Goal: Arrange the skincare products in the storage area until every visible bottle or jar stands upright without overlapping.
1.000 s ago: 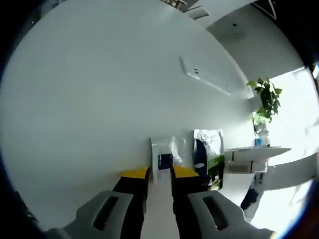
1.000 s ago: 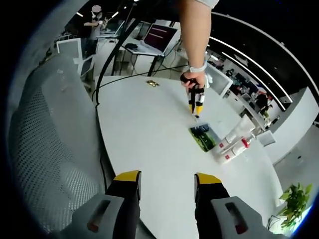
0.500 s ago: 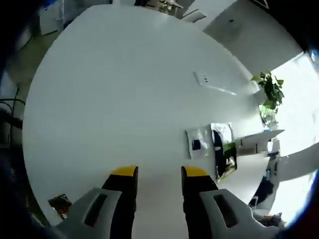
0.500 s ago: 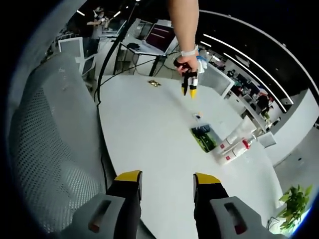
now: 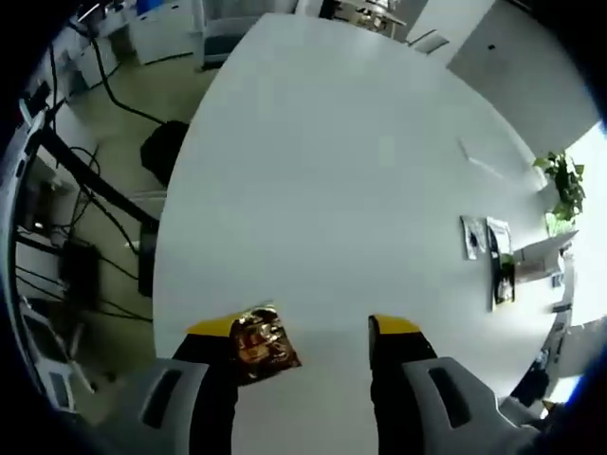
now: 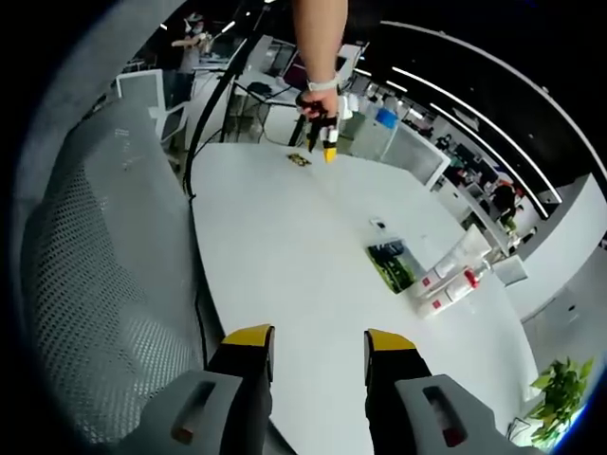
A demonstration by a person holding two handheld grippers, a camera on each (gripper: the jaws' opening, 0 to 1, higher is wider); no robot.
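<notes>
Left tongs [image 5: 302, 334] and right tongs [image 6: 309, 341] both spread, gripping nothing, presumably between picks: one gold wrapper [image 5: 263, 343] by the left tongs' near jaw, two tubes [image 6: 453, 270] lying flat far ahead-right of right tongs beside one dark packet [image 6: 390, 264], so none upright.

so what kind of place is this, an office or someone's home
Most likely an open-plan office or lab. A large white table holds the skincare tubes; behind it stand desks with a monitor, long ceiling light strips, a mesh office chair, and floor cables.
</notes>
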